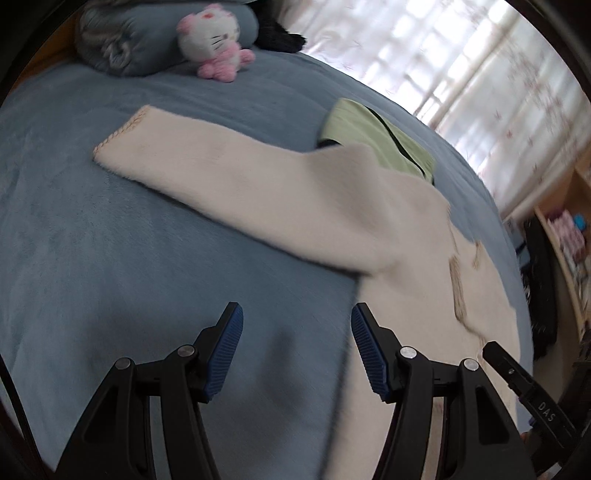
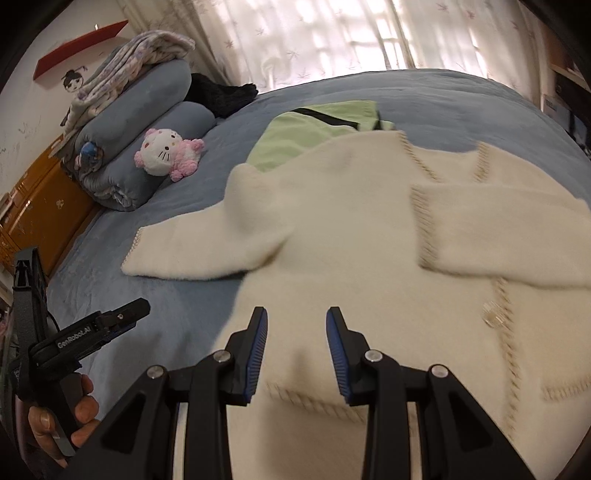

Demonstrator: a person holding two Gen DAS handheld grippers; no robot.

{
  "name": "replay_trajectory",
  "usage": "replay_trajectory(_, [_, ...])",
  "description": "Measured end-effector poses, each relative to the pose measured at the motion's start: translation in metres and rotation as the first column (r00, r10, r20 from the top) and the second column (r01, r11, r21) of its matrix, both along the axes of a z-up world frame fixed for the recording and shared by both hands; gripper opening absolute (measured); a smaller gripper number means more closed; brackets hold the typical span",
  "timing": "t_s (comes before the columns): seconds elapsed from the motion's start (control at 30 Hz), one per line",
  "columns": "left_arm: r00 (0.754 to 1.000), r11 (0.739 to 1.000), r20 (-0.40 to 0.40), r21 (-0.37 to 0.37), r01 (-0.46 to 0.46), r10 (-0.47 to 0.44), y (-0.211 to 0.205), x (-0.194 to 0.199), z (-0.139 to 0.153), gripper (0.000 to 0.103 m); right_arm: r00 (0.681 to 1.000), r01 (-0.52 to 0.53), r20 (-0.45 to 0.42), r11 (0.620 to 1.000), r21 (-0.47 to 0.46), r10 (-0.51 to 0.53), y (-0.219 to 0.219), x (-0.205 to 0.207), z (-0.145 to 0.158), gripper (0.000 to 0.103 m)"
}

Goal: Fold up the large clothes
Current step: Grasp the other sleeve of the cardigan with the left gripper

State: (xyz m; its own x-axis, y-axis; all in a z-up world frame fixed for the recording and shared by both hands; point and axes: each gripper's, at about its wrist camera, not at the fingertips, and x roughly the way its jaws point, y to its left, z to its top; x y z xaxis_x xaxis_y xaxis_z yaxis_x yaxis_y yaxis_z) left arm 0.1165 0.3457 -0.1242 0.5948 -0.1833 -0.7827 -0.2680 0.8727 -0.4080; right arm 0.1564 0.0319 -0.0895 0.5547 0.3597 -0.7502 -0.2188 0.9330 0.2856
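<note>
One cream cardigan (image 2: 369, 236) is lying spread on the blue bed (image 2: 184, 314), its left sleeve (image 1: 207, 162) stretching flat across the cover and its other sleeve (image 2: 498, 240) lying folded over the chest. One green garment (image 2: 306, 133) is lying folded just beyond the collar, partly tucked under the cardigan's shoulder. One pink and white plush cat (image 2: 168, 153) is resting against rolled blue bedding (image 2: 147, 122) near the head of the bed, with a black item (image 2: 221, 94) lying behind them. Two claws are hovering above the near edge. Left claw (image 1: 297, 350) is hanging released, jaws spread wide over the bare cover beside the cardigan's side edge, holding nothing. Right claw (image 2: 296, 354) is hanging released over the cardigan's hem, jaws apart, holding nothing. Sheer curtains (image 2: 332, 33) are hanging at the far side of the bed.
</note>
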Motion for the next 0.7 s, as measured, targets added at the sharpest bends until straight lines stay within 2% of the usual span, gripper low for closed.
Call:
replay_trajectory(0.17, [1.0,0.993,0.007,-0.122,0.009,-0.008,0.045,0.029,-0.026,0.059,0.999,-0.015,0.043,0.999,-0.044,0.017,0.037,0.031,-0.006,0.033])
replay_trajectory(0.33, [0.998,0.975,-0.014,-0.217,-0.057,0.055,0.099,0.061,-0.061,0.059,0.999,-0.045,0.023,0.998,-0.047,0.046,0.073,0.062,-0.023,0.033])
replay_trajectory(0.43, [0.994,0.945,-0.016,-0.309,-0.106,0.106,0.132,0.075,-0.079,0.059,0.998,-0.058,0.016,0.997,-0.053,0.059,0.092,0.074,-0.032,0.033])
replay_trajectory(0.47, [0.994,0.94,-0.003,-0.322,-0.108,0.113,0.14,0.079,-0.081,0.059,0.998,-0.06,0.012,0.997,-0.057,0.061,0.098,0.079,-0.036,0.033])
replay_trajectory(0.57, [0.993,0.948,0.019,-0.302,-0.103,0.114,0.154,0.095,-0.085,0.059,0.999,-0.049,0.008,0.996,-0.068,0.05,0.109,0.091,-0.043,0.033])
replay_trajectory(0.63, [0.993,0.944,0.018,-0.313,-0.103,0.115,0.162,0.104,-0.091,0.055,0.999,-0.045,0.003,0.997,-0.068,0.045,0.115,0.098,-0.046,0.033])
replay_trajectory(0.67, [0.992,0.942,0.022,-0.317,-0.11,0.123,0.166,0.109,-0.093,0.047,0.999,-0.04,0.006,0.997,-0.065,0.04,0.116,0.101,-0.047,0.033])
replay_trajectory(0.7, [0.989,0.943,0.019,-0.306,-0.131,0.144,0.17,0.113,-0.095,0.033,0.999,-0.037,0.008,0.997,-0.066,0.038,0.117,0.102,-0.047,0.033])
